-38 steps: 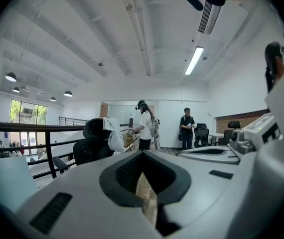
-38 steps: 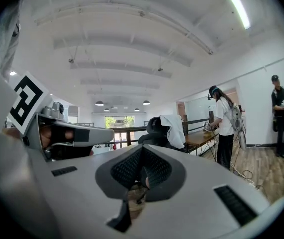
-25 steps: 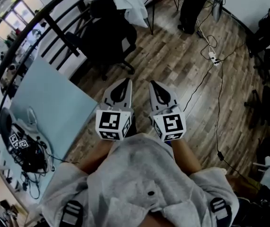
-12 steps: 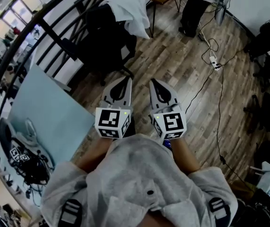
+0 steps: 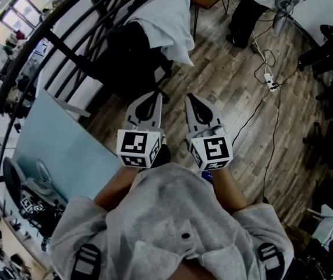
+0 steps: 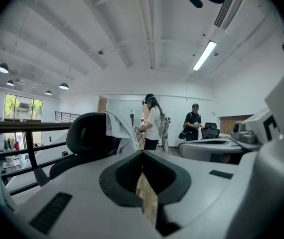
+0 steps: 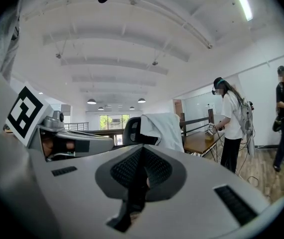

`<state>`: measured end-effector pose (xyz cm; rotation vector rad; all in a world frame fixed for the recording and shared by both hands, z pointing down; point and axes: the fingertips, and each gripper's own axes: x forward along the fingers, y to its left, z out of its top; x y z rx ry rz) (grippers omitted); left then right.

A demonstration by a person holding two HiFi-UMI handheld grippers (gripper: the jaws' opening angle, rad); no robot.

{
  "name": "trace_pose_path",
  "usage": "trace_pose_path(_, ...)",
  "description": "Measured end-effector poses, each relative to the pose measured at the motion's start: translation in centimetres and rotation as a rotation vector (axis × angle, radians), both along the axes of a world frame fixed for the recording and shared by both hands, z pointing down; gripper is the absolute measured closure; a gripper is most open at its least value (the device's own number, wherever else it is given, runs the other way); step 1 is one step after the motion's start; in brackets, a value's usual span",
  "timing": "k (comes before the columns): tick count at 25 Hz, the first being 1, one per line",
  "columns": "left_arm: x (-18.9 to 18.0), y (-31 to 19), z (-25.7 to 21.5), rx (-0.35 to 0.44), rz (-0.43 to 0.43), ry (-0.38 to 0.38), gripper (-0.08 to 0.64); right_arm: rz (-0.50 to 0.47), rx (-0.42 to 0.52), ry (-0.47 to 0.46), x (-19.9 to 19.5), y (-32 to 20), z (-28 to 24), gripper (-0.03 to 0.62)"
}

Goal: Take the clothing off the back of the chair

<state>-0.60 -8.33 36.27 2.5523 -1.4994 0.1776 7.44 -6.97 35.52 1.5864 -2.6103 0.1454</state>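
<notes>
A black office chair (image 5: 132, 54) stands ahead by the railing, with a white garment (image 5: 171, 16) draped over its back. My left gripper (image 5: 155, 96) and right gripper (image 5: 191, 98) are held side by side, pointing at the chair, still short of it. Both are shut with nothing in them. In the left gripper view the chair (image 6: 88, 133) and the garment (image 6: 120, 128) lie beyond the closed left gripper (image 6: 142, 154). The right gripper view shows the garment (image 7: 162, 127) hanging over the chair (image 7: 131, 131) past the shut right gripper (image 7: 143, 149).
A black railing (image 5: 55, 39) curves along the left above a pale blue tabletop (image 5: 61, 147). A wooden desk (image 7: 202, 142) stands behind the chair. Two people (image 7: 231, 126) stand further off. Cables and a power strip (image 5: 269, 81) lie on the wood floor; dark chairs (image 5: 330, 45) crowd the right.
Both grippers have moved forward together across the floor. The chair and the garment now sit closer and larger in the head view. The jaws have stayed shut.
</notes>
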Motion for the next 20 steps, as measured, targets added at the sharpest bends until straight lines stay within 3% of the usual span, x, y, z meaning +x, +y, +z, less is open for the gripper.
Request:
trace_pose_path(8,-1.7,-7.3,0.5,-0.026,-0.016,0.009,0.549,-0.005,-0.018,0.02,-1.4,-7.5,0.0,0.578)
trace_pose_path(18,-4.7,-11.3,0.0,-0.014,-0.003,0.044,0.549,0.015,0.001,0.022,-4.0,-11.4,-1.1,0.572)
trace_pose_path(19,-4.8,-11.6,0.0,-0.014,0.002,0.049,0.549,0.011,0.0,0.023,-4.1,-11.8,-1.1,0.548)
trace_pose_path(20,-4.7,-12.0,0.1,-0.014,0.009,0.053,0.549,0.002,-0.006,0.022,-4.2,-12.3,-1.1,0.483)
